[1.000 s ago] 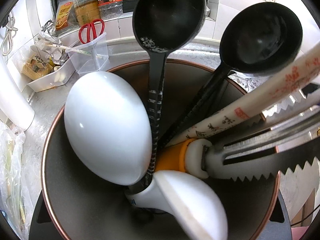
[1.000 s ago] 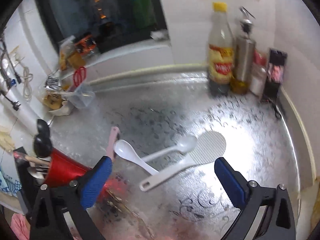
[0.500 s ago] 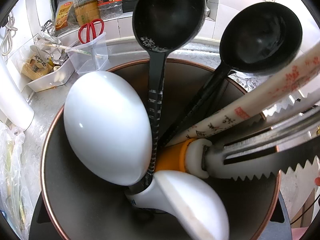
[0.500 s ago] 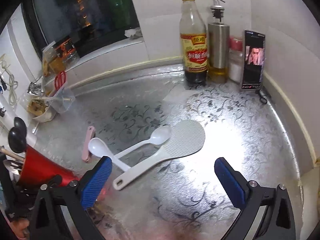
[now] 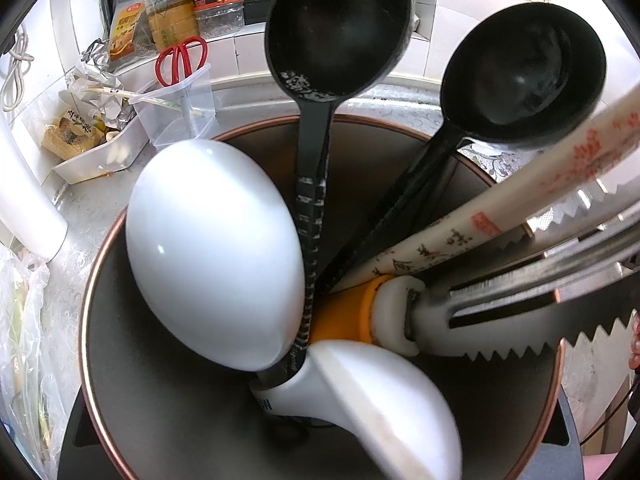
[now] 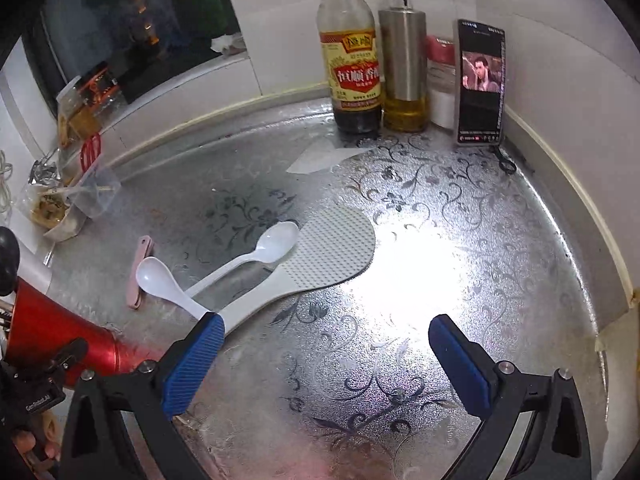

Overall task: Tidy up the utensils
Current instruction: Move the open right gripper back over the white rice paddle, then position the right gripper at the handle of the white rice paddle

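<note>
The right tool (image 6: 320,360) gapes wide and empty, now lower, its left pad over the rice paddle (image 6: 320,256) handle.

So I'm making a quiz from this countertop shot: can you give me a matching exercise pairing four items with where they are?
Items:
1. rice paddle
2. phone
3. red utensil holder
4. scissors

Places:
A. in a clear container
B. propped against the wall
C. flat on the counter, mid-scene
D. at the left edge, ladles inside

Pairs: 1-C, 2-B, 3-D, 4-A
</note>
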